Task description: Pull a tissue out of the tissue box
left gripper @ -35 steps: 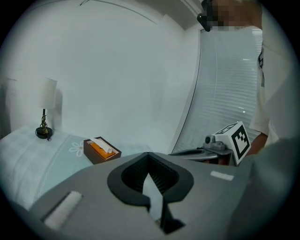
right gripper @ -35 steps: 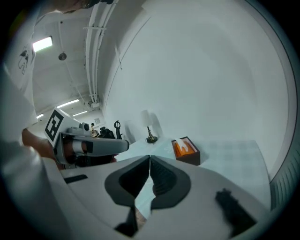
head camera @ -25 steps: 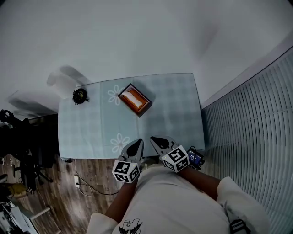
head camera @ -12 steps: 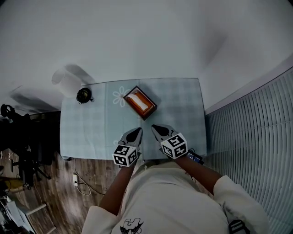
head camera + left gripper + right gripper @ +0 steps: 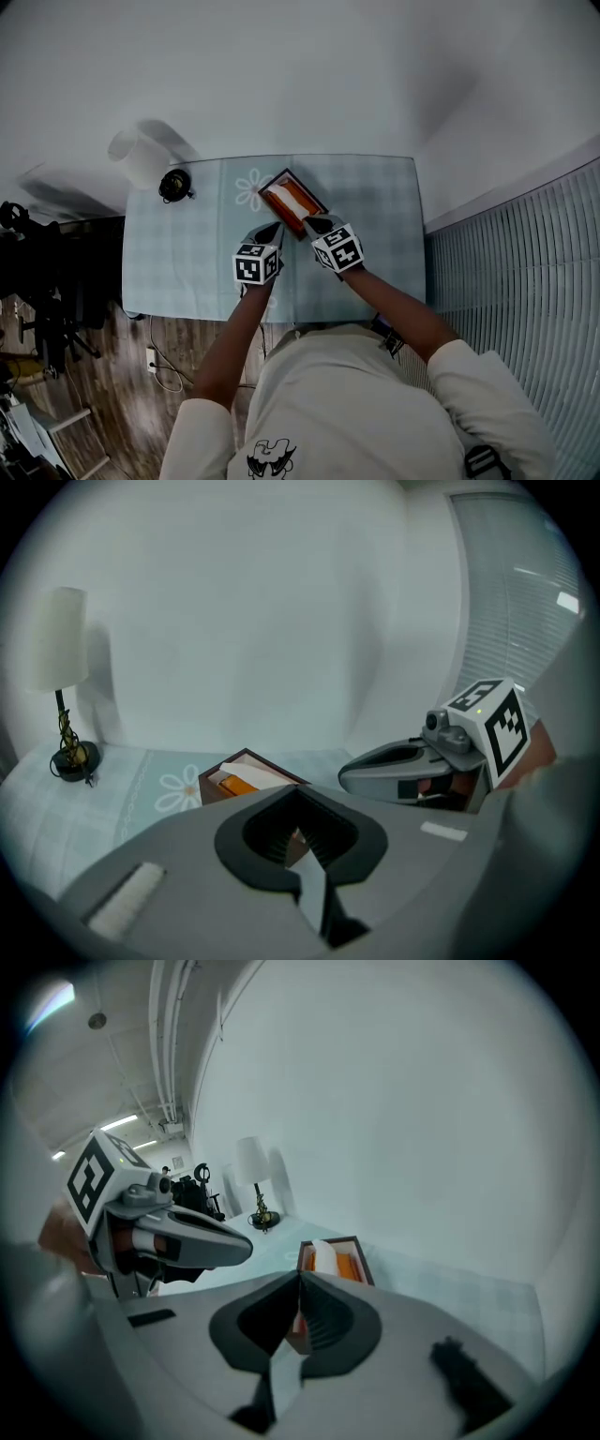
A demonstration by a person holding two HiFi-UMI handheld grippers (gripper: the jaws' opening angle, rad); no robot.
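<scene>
The tissue box (image 5: 302, 212) sits on the bench (image 5: 187, 267), around the middle and towards the far edge, opening facing up. Its long axis runs diagonally from far-left to near-right. A white tissue (image 5: 287, 196) shows in the opening. The left claw (image 5: 298, 789) is clenched, tips together, nothing between them, and is positioned just near and left of the box. The right claw (image 5: 299, 1273) is likewise clenched and empty, at the near-right end of the box; contact cannot be determined
</scene>
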